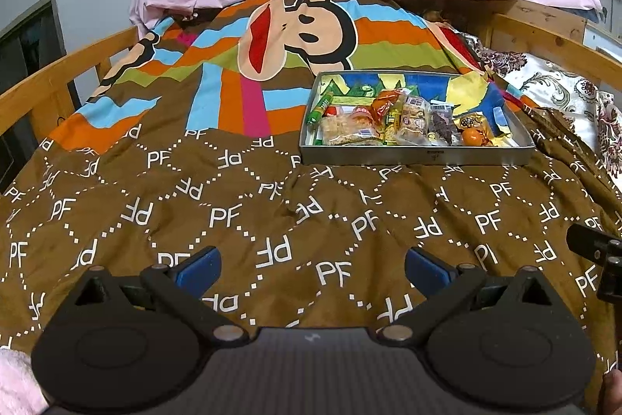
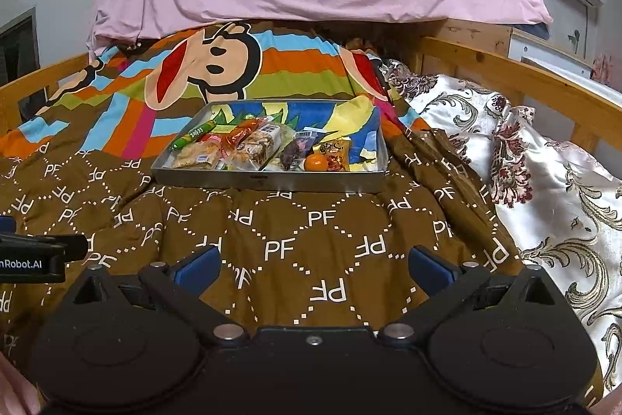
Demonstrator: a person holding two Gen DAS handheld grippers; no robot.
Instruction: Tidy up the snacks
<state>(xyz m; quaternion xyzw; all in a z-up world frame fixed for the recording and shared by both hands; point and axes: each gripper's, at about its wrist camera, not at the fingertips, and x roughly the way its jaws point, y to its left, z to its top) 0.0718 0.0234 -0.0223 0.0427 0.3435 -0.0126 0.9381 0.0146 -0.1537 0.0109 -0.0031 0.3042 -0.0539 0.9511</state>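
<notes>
I hold both claws, left (image 1: 313,265) and right (image 2: 314,265), wide open and empty, well short of the tray (image 2: 268,181), because its snacks (image 2: 248,146) look already gathered.

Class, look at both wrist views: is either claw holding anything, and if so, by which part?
Nothing is held. The left claw and right claw are both open above the brown quilt, short of the snack tray.

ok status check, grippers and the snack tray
Left gripper and right gripper open, empty. Snacks piled in metal tray on quilt. Path clear.
</notes>
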